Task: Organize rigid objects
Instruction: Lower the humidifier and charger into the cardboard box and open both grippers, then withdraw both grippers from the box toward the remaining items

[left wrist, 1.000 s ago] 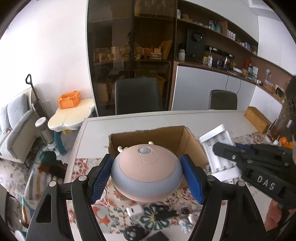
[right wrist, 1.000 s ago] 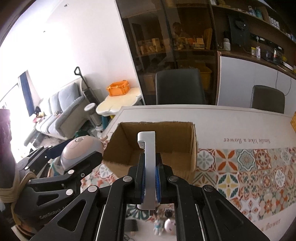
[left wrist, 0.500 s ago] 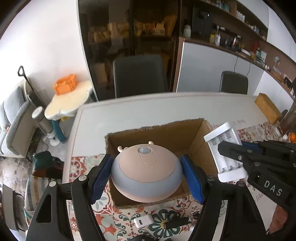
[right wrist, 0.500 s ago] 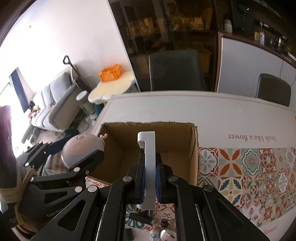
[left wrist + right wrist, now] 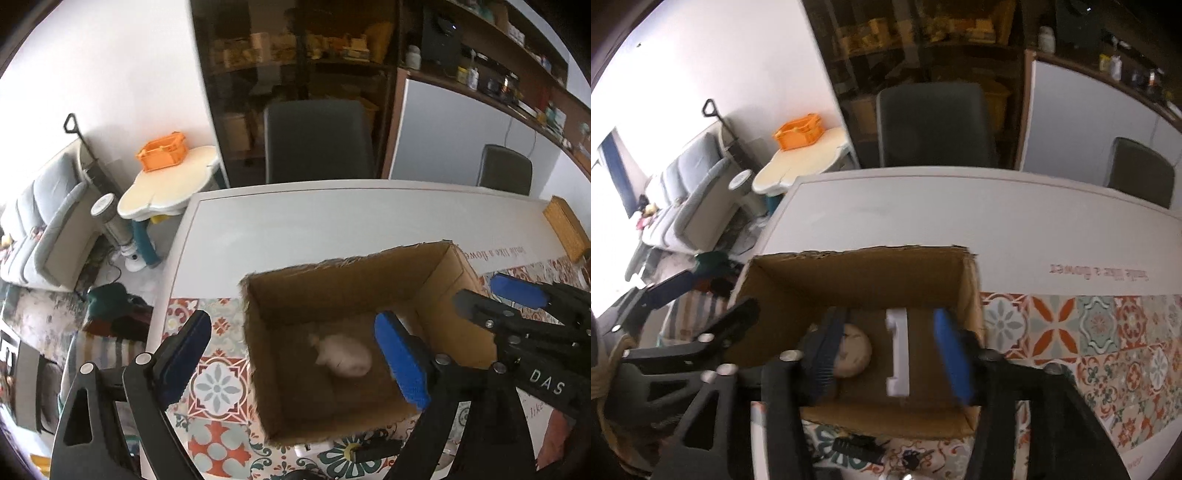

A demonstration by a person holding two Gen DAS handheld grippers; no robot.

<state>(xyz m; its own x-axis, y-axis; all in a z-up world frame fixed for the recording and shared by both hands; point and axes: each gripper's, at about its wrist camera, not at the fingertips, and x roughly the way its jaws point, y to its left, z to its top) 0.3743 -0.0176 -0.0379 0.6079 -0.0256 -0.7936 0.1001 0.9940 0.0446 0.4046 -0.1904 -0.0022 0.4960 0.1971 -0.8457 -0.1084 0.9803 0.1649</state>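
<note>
An open cardboard box (image 5: 351, 266) stands on the patterned mat. My left gripper (image 5: 295, 356) hangs over its left wall, jaws opening wide, nothing between the pads. Below it a blurred pink round device (image 5: 343, 356) lies on the box floor. In the right wrist view the same device (image 5: 855, 350) shows low in the box (image 5: 857, 273). My right gripper (image 5: 890, 352) is above the box, jaws opening. A white battery charger (image 5: 897, 354) stands on edge between its pads, touching neither. The right gripper (image 5: 517, 314) also shows beside the box's right wall.
The tiled mat (image 5: 1089, 332) covers the near part of a white table (image 5: 332, 221). Small dark items (image 5: 857, 448) lie in front of the box. A wicker basket (image 5: 565, 232) sits at the far right. Two dark chairs (image 5: 317, 140) stand behind the table.
Both grippers came down over the box and spread their jaws. The pink round device left the left gripper and lies in the box. The white charger is free of the right pads.
</note>
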